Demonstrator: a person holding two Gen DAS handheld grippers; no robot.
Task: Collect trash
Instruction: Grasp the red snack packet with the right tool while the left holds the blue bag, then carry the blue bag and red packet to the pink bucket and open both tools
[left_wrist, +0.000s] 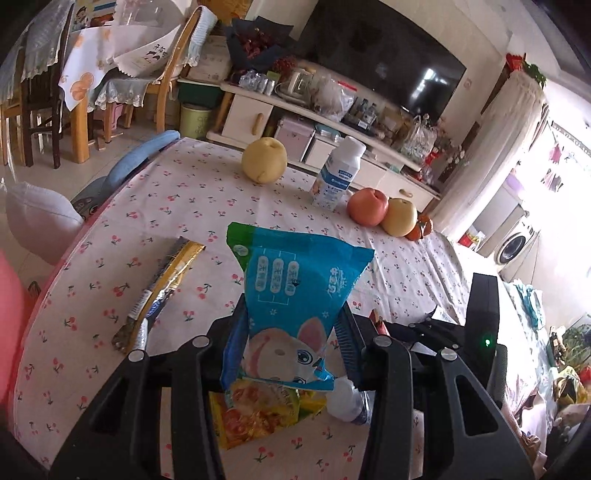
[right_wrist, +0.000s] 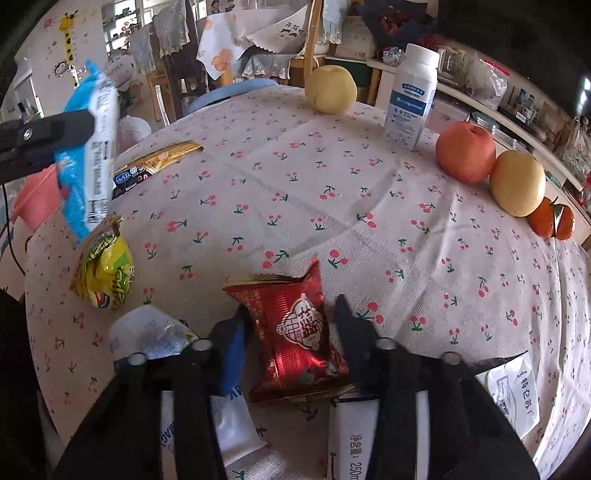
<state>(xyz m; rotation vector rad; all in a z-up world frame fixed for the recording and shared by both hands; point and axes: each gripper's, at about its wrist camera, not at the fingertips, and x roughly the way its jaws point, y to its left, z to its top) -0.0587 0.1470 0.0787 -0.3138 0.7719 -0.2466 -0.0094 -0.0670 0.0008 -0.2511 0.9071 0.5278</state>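
We hold the blue bag (left_wrist: 295, 295) clamped in our left gripper (left_wrist: 291, 332), its fingers pressed on both sides of the packet, which hangs clear above the worktop (left_wrist: 207, 192). From the right wrist view the same bag (right_wrist: 86, 155) shows at nine o'clock, lifted over the yellow bag (right_wrist: 105, 273). Under the left gripper the yellow bag (left_wrist: 255, 413) lies on the cloth, with a crumpled white wrapper (left_wrist: 347, 402) just beside it at four o'clock. A gold sachet (left_wrist: 159, 291) lies flat at nine o'clock of the blue bag.

Our right gripper (right_wrist: 291, 325) is spread wide, its fingers either side of the red packet (right_wrist: 295, 336), which lies on the worktop (right_wrist: 295, 184); we cannot tell whether the pads touch it. The gold sachet (right_wrist: 155, 166) sits at ten o'clock.

Farther off, toward twelve o'clock, stand a pear (right_wrist: 332, 88) and a white bottle (right_wrist: 412, 96). At two o'clock an apple (right_wrist: 465, 153), a second pear (right_wrist: 517, 182) and a tangerine (right_wrist: 550, 221) sit touching in a row.
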